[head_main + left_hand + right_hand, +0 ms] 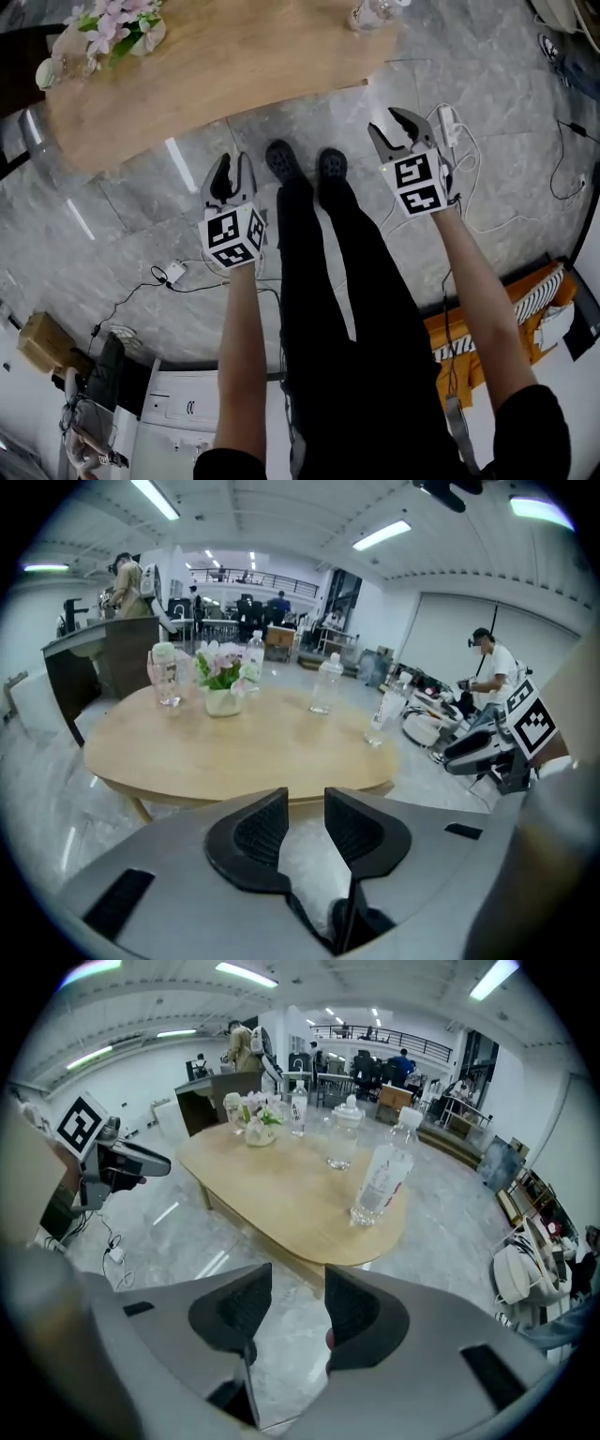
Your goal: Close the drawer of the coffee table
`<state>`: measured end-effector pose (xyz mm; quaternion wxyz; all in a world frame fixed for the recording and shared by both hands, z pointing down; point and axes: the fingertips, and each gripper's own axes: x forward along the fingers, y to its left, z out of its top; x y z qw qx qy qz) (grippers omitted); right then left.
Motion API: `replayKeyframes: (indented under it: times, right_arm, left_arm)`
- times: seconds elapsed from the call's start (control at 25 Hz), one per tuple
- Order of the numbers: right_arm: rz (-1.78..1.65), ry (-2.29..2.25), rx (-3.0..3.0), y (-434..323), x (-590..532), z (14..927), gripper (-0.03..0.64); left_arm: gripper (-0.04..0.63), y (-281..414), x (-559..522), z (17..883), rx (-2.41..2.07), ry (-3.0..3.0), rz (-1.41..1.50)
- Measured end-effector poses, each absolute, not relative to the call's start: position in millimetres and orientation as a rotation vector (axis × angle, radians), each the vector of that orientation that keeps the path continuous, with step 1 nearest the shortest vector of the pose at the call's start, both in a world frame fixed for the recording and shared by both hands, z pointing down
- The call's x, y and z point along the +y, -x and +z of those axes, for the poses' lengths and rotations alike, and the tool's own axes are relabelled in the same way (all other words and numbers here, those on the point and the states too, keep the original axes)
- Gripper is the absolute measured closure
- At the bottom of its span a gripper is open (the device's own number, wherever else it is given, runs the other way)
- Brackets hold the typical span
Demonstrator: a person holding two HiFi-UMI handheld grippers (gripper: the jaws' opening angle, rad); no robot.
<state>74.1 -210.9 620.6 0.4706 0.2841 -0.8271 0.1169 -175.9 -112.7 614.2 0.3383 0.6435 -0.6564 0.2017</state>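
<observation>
- Left claw (232, 167) points forward and down, jaws a narrow gap apart, nothing between them
- Right claw (405, 127) likewise, jaws wider apart, empty
- Left arm (242, 347) and right arm (478, 309) reach ahead, legs (347, 309) between them

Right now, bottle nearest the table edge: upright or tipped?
Upright: the plastic bottle stands on its base, cap on top, near the rounded end of the coffee table.

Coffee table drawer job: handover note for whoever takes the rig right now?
Left gripper: open, empty, over the floor, short of the table.
Right gripper: open, empty, likewise.
Drawer: not in any view, so cannot tell whether it is shut.
Left to do: check the table's front; if the drawer sticks out, push it in.
</observation>
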Motion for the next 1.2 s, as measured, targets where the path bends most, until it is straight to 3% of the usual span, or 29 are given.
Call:
replayKeyframes:
  times: [0.24, 0.64, 1.2]
  right_arm:
    - [0.258, -0.727, -2.132, -72.8, -187.9, 536.3, 0.481]
    - [0.277, -0.826, -2.318, -72.2, -152.9, 389.9, 0.588]
    - [0.292, -0.877, -2.508, -74.0, -78.6, 255.3, 0.603]
  left_arm:
    - [0.477, 144.5, -94.0, 528.6, -1.727, -1.741, 0.465]
    - [0.555, 117.3, -52.7, 385.3, -1.820, -1.805, 0.349]
    - [0.577, 93.0, 23.2, 245.0, -1.861, -1.971, 0.197]
